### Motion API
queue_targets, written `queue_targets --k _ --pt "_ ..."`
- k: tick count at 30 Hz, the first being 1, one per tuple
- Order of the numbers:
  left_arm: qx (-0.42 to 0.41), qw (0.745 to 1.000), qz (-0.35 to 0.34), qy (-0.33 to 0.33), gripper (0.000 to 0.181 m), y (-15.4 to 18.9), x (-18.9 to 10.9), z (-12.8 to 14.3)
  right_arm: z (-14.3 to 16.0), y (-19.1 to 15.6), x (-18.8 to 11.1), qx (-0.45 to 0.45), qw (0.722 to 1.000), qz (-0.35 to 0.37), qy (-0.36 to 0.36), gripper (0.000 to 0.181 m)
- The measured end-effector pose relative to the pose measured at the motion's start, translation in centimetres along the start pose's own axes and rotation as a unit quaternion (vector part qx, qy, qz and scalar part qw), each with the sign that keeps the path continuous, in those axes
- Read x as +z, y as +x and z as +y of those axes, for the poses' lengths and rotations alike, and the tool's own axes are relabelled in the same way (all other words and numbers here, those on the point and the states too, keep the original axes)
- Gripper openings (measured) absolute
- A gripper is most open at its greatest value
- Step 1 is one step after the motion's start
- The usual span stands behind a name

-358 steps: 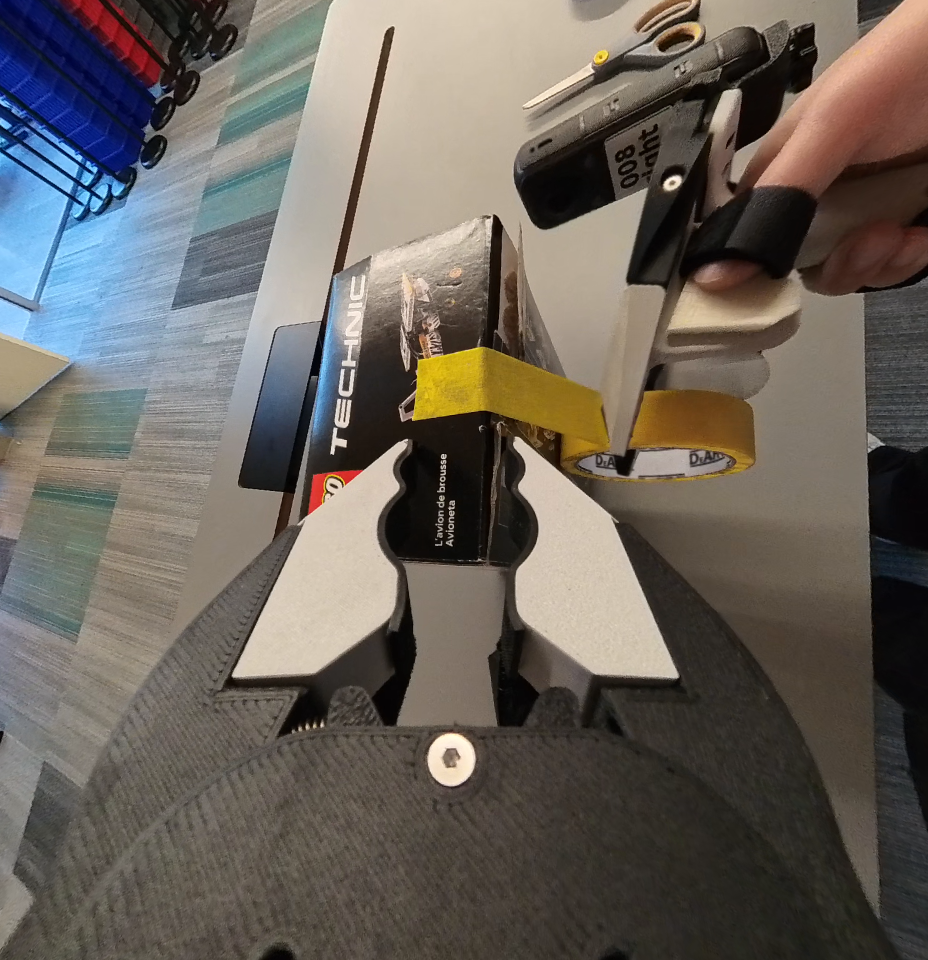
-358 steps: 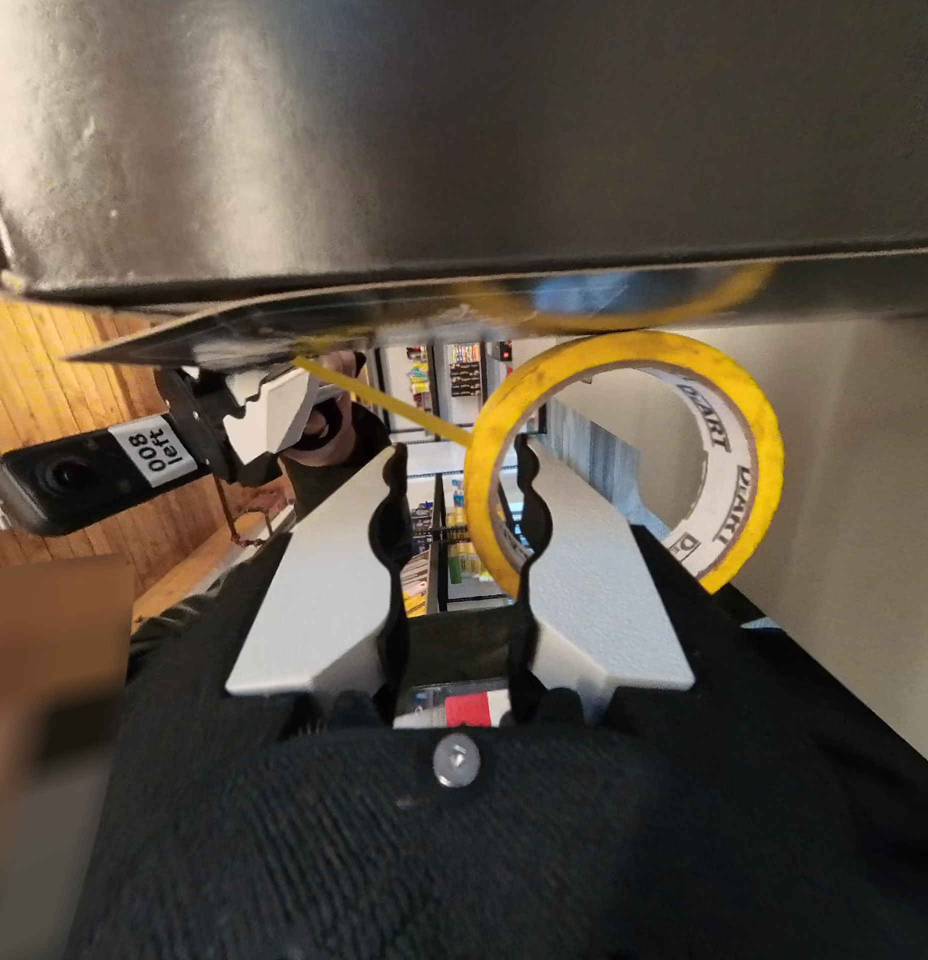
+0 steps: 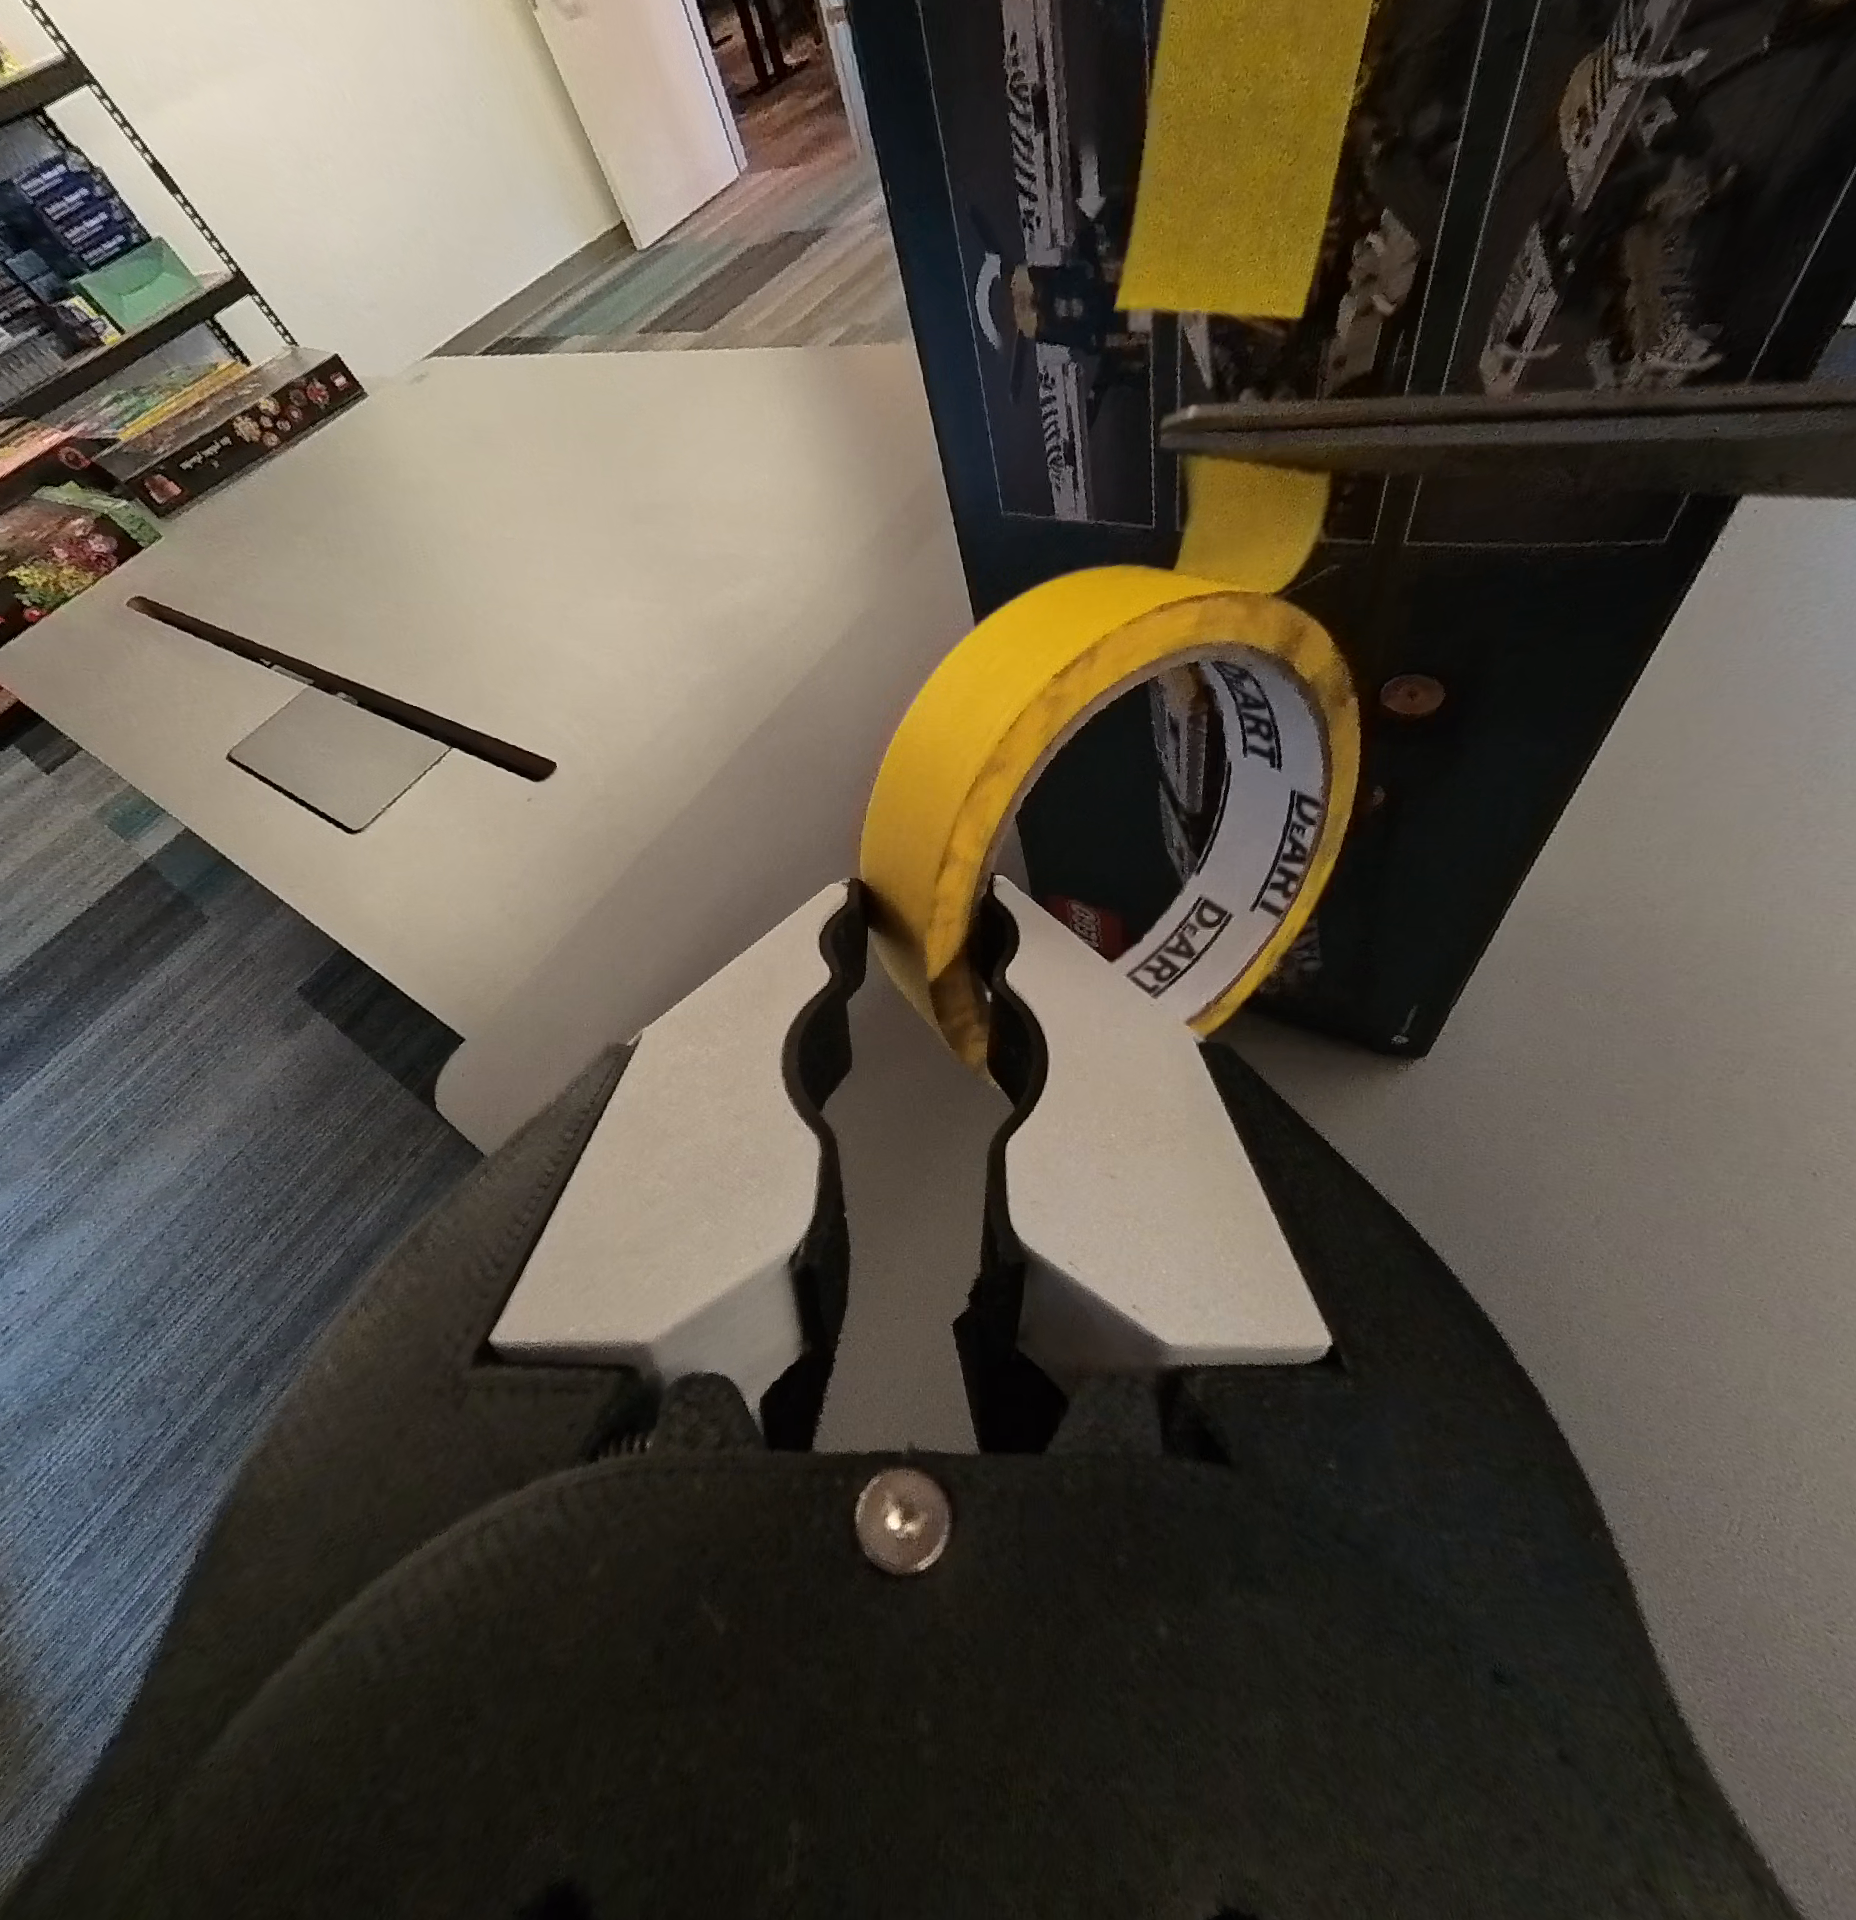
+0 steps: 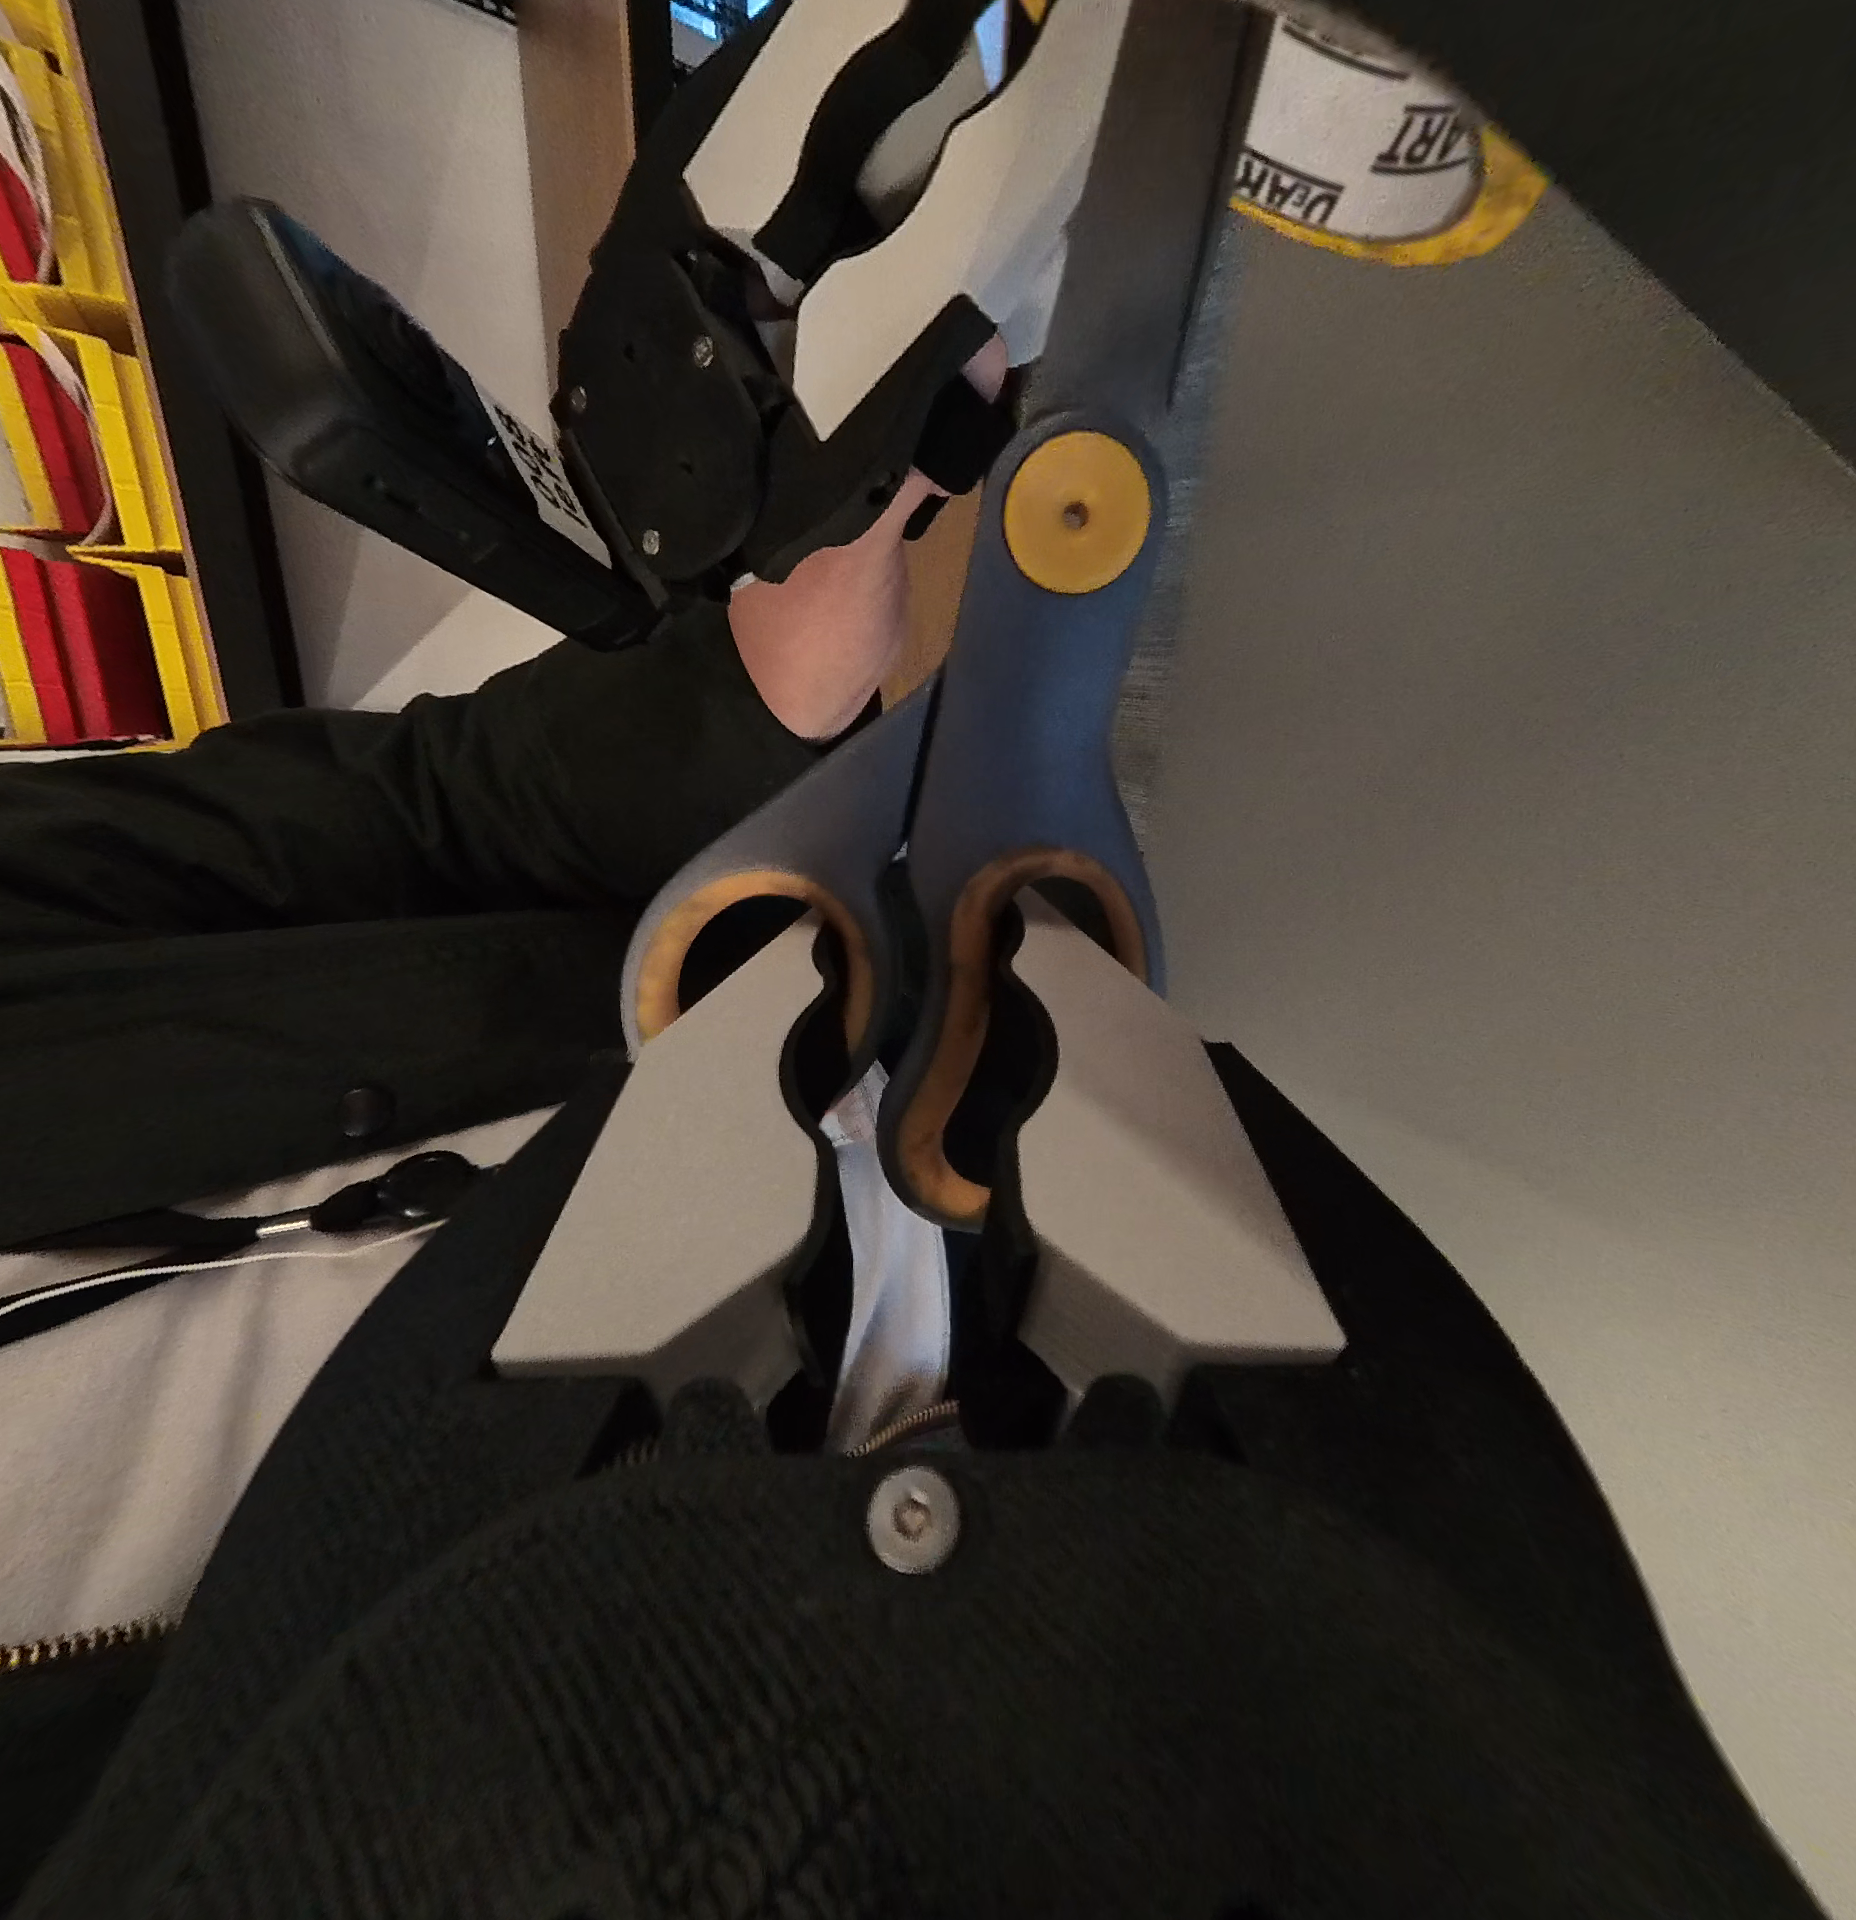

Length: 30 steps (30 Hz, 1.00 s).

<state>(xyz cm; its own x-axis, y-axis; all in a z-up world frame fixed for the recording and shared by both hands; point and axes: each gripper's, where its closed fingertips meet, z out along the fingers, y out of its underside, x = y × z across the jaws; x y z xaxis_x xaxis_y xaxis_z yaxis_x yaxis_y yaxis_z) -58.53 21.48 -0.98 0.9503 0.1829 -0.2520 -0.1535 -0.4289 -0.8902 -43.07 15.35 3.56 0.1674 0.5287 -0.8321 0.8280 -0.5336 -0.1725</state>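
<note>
Tape roll (image 3: 1007, 769), yellow with a white core, stands on edge in your left hand-held gripper (image 3: 929, 914), whose fingertips (image 3: 1069, 966) pinch the roll's near rim. The roll sits just in front of a tall dark box (image 3: 1423, 520) standing on the pale surface (image 3: 591, 540). A short tail of tape (image 3: 1251, 525) rises from the top of the roll to the scissor blades (image 3: 1526, 442), which cross the view from the right and lie closed over the strip. Above the blades, a separate yellow strip (image 3: 1230, 156) is stuck flat on the face of the box.

Your right hand-held gripper (image 4: 919, 997) grips the scissors (image 4: 1049, 727) by their grey handles; each finger (image 4: 1132, 1122) passes through one of the orange-lined loops, and the handles are pressed close together. From that side the left hand-held gripper shows farther off, with a bare hand (image 4: 830, 644) and a dark sleeve (image 4: 384, 810) behind it, and the lower edge of the roll at the top right.

Far left of the surface, a dark slot (image 3: 342, 686) and a grey inset plate (image 3: 332, 769) lie in the tabletop, with printed boxes (image 3: 207, 426) and metal shelving (image 3: 93, 208) beyond.
</note>
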Motion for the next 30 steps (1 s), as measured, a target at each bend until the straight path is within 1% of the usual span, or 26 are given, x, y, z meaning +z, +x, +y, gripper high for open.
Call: queue_targets --k 4,6,7,9,12,14,16,18,19,21,23,26,28,30 --pt "-0.004 1.000 0.006 -0.005 0.012 0.1 -0.1 0.6 0.2 -0.3 0.0 -0.016 1.000 -0.012 0.000 0.020" --pt "-0.005 1.000 0.016 -0.008 0.008 0.4 -0.2 0.9 0.4 -0.2 0.1 -0.022 1.000 -0.006 -0.004 0.020" --pt "-0.019 0.999 0.037 -0.008 0.008 1.0 -0.2 1.0 0.6 -0.2 0.2 -0.027 1.000 -0.009 -0.005 0.020" --pt "-0.053 0.996 0.063 -0.030 0.008 1.5 -0.1 1.9 1.0 -0.2 0.3 -0.033 0.999 -0.007 -0.010 0.020" --pt "-0.079 0.994 0.064 -0.042 0.008 0.9 -0.3 2.8 2.6 -0.1 0.4 -0.055 0.998 0.010 -0.016 0.020" --pt "-0.099 0.990 0.077 -0.062 0.008 0.8 -0.7 3.9 4.5 -0.3 0.2 -0.068 0.997 0.017 -0.013 0.021" --pt "-0.120 0.982 0.109 -0.100 0.008 1.6 -1.5 5.6 7.2 -0.3 0.1 -0.061 0.998 0.023 -0.001 0.021" --pt "-0.137 0.968 0.152 -0.142 0.008 3.5 -2.5 7.0 11.0 0.4 0.2 -0.038 0.999 0.033 0.010 0.021" --pt "-0.142 0.960 0.181 -0.161 0.008 5.0 -3.2 7.5 13.3 1.6 0.3 -0.021 0.998 0.053 0.014 0.021" --pt "-0.136 0.938 0.239 -0.211 0.008 8.7 -4.4 8.5 18.0 5.2 0.3 0.027 0.993 0.112 0.027 0.021" --pt "-0.097 0.916 0.294 -0.256 0.008 12.8 -5.5 9.1 22.8 9.8 -0.2 0.095 0.974 0.199 0.051 0.020" --pt "-0.004 0.882 0.351 -0.315 0.008 18.4 -6.8 10.4 28.4 15.1 -1.8 0.158 0.927 0.329 0.088 0.021" --pt "0.050 0.865 0.370 -0.335 0.008 21.4 -7.1 11.0 31.0 16.9 -2.4 0.172 0.900 0.388 0.097 0.021" --pt "0.094 0.855 0.377 -0.342 0.008 23.7 -7.1 11.2 32.9 17.7 -2.3 0.187 0.883 0.420 0.098 0.021"
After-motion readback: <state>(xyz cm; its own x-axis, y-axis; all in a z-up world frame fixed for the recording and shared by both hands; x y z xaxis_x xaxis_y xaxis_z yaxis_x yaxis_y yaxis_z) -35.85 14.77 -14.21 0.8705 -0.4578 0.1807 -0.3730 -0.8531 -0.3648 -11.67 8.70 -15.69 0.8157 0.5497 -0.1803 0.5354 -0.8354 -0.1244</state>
